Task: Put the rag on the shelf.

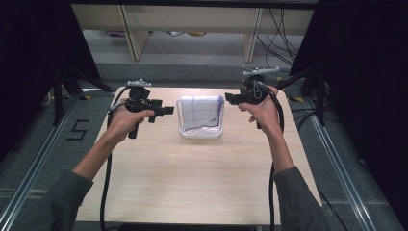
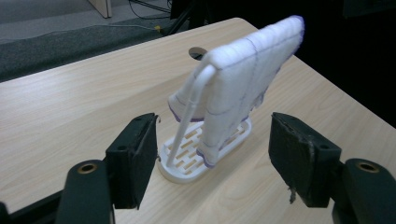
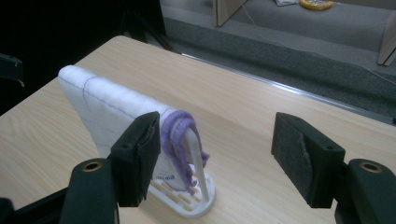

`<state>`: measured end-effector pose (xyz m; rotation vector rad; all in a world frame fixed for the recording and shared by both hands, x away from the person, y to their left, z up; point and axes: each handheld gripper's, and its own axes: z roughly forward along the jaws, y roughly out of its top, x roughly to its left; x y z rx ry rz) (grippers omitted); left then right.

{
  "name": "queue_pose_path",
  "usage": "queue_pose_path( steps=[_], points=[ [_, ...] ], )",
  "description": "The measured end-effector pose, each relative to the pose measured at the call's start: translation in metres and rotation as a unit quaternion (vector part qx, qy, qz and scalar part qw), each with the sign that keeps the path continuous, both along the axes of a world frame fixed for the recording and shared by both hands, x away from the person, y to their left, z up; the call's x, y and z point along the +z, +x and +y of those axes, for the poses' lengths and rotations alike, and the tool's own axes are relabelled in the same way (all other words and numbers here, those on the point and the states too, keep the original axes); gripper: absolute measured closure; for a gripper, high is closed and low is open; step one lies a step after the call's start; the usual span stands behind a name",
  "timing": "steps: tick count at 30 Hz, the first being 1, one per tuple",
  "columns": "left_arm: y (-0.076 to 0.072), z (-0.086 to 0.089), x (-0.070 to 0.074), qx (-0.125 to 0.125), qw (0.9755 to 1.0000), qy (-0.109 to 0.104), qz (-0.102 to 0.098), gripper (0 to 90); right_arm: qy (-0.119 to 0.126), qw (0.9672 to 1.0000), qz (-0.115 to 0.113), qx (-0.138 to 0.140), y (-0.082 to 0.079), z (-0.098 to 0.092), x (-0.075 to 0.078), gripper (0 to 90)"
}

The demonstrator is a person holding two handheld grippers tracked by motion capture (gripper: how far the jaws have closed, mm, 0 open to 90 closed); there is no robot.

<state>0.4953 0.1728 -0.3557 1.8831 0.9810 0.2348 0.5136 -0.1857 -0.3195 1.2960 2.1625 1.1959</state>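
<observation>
A white cloth with thin purple lines and a purple hem (image 1: 199,111) hangs folded over the bar of a small white rack (image 1: 201,133) at the back middle of the table. My left gripper (image 1: 166,110) is held just left of the rack, its jaws open and empty; in the left gripper view the cloth (image 2: 243,88) and rack (image 2: 187,158) lie ahead between the jaws. My right gripper (image 1: 228,98) is held just right of the rack, open and empty. In the right gripper view the cloth (image 3: 116,112) drapes the rack (image 3: 194,198) beyond the left jaw.
The wooden table (image 1: 192,178) has bare board in front of the rack. Past its far edge are grey floor, wooden furniture legs (image 1: 134,33) and loose cables (image 1: 279,33). Dark drapes and tripod legs flank both sides.
</observation>
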Motion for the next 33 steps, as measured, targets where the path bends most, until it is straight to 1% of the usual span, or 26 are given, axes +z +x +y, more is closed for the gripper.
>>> queue_pose_path(
  steps=[1, 2, 3, 5, 6, 7, 9, 10, 11, 13, 14, 15, 16, 17, 19, 20, 21, 22, 23, 24, 25, 26, 28, 29, 31, 33],
  points=[
    [-0.003, -0.001, -0.001, -0.006, 1.0, 0.006, -0.005, 32.4, 0.002, 1.0, -0.003, 0.002, -0.002, -0.001, -0.001, 33.7],
    [-0.003, -0.001, -0.001, -0.006, 1.0, 0.006, -0.005, 32.3, 0.002, 1.0, -0.003, 0.002, -0.002, -0.001, -0.001, 33.7],
    [-0.009, -0.002, -0.002, -0.011, 0.9999, 0.007, -0.007, 32.3, 0.003, 1.0, -0.005, 0.0, -0.004, -0.002, -0.002, 33.7],
    [-0.017, -0.003, -0.004, -0.017, 0.9998, 0.003, -0.009, 32.3, 0.007, 0.9999, -0.008, 0.008, -0.012, -0.005, -0.007, 33.7],
    [-0.02, -0.003, -0.005, -0.02, 0.9997, 0.002, -0.01, 32.3, 0.011, 0.9999, -0.002, 0.002, -0.015, -0.004, -0.008, 33.7],
    [-0.023, -0.004, -0.007, -0.021, 0.9997, 0.004, -0.01, 32.3, 0.004, 0.9999, -0.008, 0.012, -0.015, -0.005, -0.009, 33.7],
    [-0.026, -0.005, -0.009, -0.027, 0.9996, 0.002, -0.009, 32.3, 0.005, 0.9998, -0.005, 0.018, -0.017, -0.005, -0.011, 33.6],
    [-0.031, -0.006, -0.013, -0.031, 0.9995, 0.003, -0.008, 32.2, 0.0, 0.9997, -0.012, 0.021, -0.022, -0.005, -0.015, 33.4],
    [-0.033, -0.006, -0.014, -0.033, 0.9994, 0.006, -0.01, 32.0, 0.005, 0.9998, -0.005, 0.02, -0.025, -0.003, -0.016, 33.1],
    [-0.035, -0.006, -0.016, -0.035, 0.9993, 0.006, -0.011, 31.8, 0.003, 0.9998, -0.005, 0.021, -0.029, -0.003, -0.018, 32.7],
    [-0.038, -0.006, -0.019, -0.038, 0.9992, 0.006, -0.011, 31.7, 0.008, 0.9996, -0.01, 0.026, -0.031, -0.003, -0.02, 32.6],
    [-0.043, -0.006, -0.022, -0.039, 0.9992, 0.003, -0.009, 31.4, 0.009, 0.9995, -0.011, 0.028, -0.033, -0.003, -0.021, 32.6],
    [-0.043, -0.006, -0.022, -0.039, 0.9992, 0.003, -0.009, 31.3, 0.009, 0.9995, -0.011, 0.028, -0.033, -0.003, -0.021, 32.6],
    [-0.046, -0.004, -0.026, -0.046, 0.9989, -0.001, -0.008, 30.7, 0.013, 0.9993, -0.011, 0.033, -0.037, -0.003, -0.024, 32.3],
    [-0.051, -0.002, -0.028, -0.047, 0.9989, -0.001, -0.007, 30.7, 0.017, 0.9993, -0.01, 0.03, -0.041, -0.003, -0.025, 32.3],
    [-0.053, -0.002, -0.03, -0.05, 0.9987, -0.009, -0.003, 30.6, 0.024, 0.9993, -0.004, 0.029, -0.044, -0.003, -0.026, 32.3],
    [-0.055, -0.001, -0.032, -0.057, 0.9981, -0.022, 0.002, 30.4, 0.018, 0.9992, -0.011, 0.033, -0.045, -0.004, -0.027, 32.3],
    [-0.055, -0.001, -0.032, -0.057, 0.9981, -0.022, 0.002, 30.3, 0.02, 0.9992, -0.008, 0.034, -0.047, -0.004, -0.028, 32.2],
    [-0.06, 0.0, -0.035, -0.06, 0.9979, -0.025, 0.001, 30.3, 0.029, 0.9989, -0.009, 0.036, -0.05, -0.004, -0.03, 32.2],
    [-0.06, 0.0, -0.035, -0.06, 0.9979, -0.025, 0.001, 30.3, 0.029, 0.9989, -0.009, 0.036, -0.05, -0.004, -0.03, 32.2],
    [-0.064, 0.001, -0.037, -0.057, 0.9982, -0.015, -0.007, 29.9, 0.028, 0.9984, -0.019, 0.045, -0.053, -0.005, -0.033, 32.2],
    [-0.066, 0.002, -0.038, -0.056, 0.9982, -0.02, -0.007, 29.8, 0.036, 0.9985, -0.011, 0.04, -0.055, -0.004, -0.034, 32.2],
    [-0.068, 0.003, -0.039, -0.057, 0.9981, -0.023, -0.005, 29.8, 0.034, 0.9984, -0.014, 0.044, -0.057, -0.005, -0.036, 32.2],
    [-0.072, 0.005, -0.042, -0.058, 0.9979, -0.026, -0.006, 29.8, 0.036, 0.998, -0.015, 0.05, -0.061, -0.004, -0.041, 32.2],
    [-0.075, 0.005, -0.044, -0.06, 0.9979, -0.026, -0.004, 29.8, 0.034, 0.998, -0.014, 0.051, -0.063, -0.005, -0.042, 32.2],
    [-0.079, 0.006, -0.048, -0.068, 0.9973, -0.028, -0.001, 28.8, 0.036, 0.9978, -0.017, 0.053, -0.071, -0.003, -0.049, 31.7]
  ],
)
